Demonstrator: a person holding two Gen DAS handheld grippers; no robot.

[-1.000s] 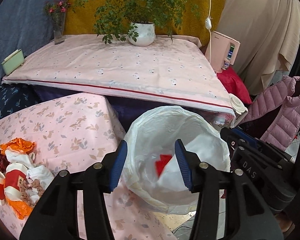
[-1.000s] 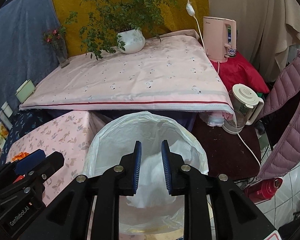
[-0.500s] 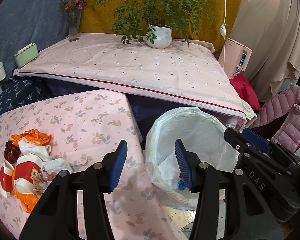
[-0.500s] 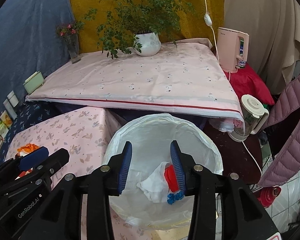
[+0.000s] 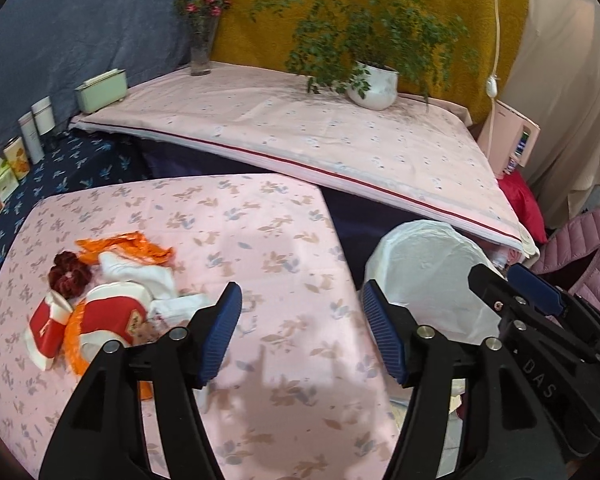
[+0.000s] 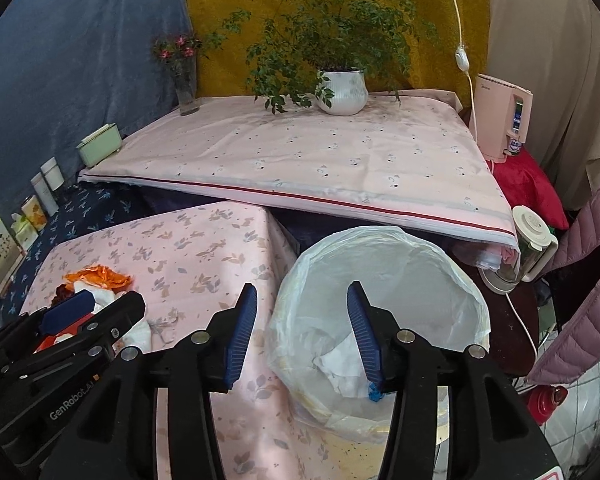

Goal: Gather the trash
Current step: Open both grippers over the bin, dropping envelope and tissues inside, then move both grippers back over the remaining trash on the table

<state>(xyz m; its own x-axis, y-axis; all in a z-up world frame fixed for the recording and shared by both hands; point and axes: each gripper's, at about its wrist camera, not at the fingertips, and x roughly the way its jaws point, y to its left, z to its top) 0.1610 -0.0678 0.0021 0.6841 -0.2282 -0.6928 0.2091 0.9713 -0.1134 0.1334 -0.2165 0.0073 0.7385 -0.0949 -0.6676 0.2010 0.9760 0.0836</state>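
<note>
A pile of trash (image 5: 100,304), made of orange wrappers, red-and-white packets and white tissue, lies on the left of the low floral table (image 5: 260,220). My left gripper (image 5: 300,332) hovers over the table just right of the pile, its jaws opening with nothing between them. The bin lined with a white bag (image 6: 380,236) stands off the table's right edge, with a crumpled tissue (image 6: 340,364) and a blue scrap inside. My right gripper (image 6: 302,320) is above the bin's left rim, its jaws also opening and empty. The left gripper (image 6: 80,312) shows at lower left, near the trash pile (image 6: 96,276).
Behind is a higher table (image 6: 300,160) under pink cloth with a potted plant (image 6: 342,92), a flower vase (image 6: 186,88) and a green box (image 6: 100,148). Right of the bin are a blender jug (image 6: 528,248), a pink appliance (image 6: 504,120) and a puffy jacket (image 6: 580,272). Cans (image 5: 28,140) line the far left.
Both views have swung left, away from the bin mouth and towards the low table. The right jaws have spread from nearly shut, and the left jaws are wider too.
</note>
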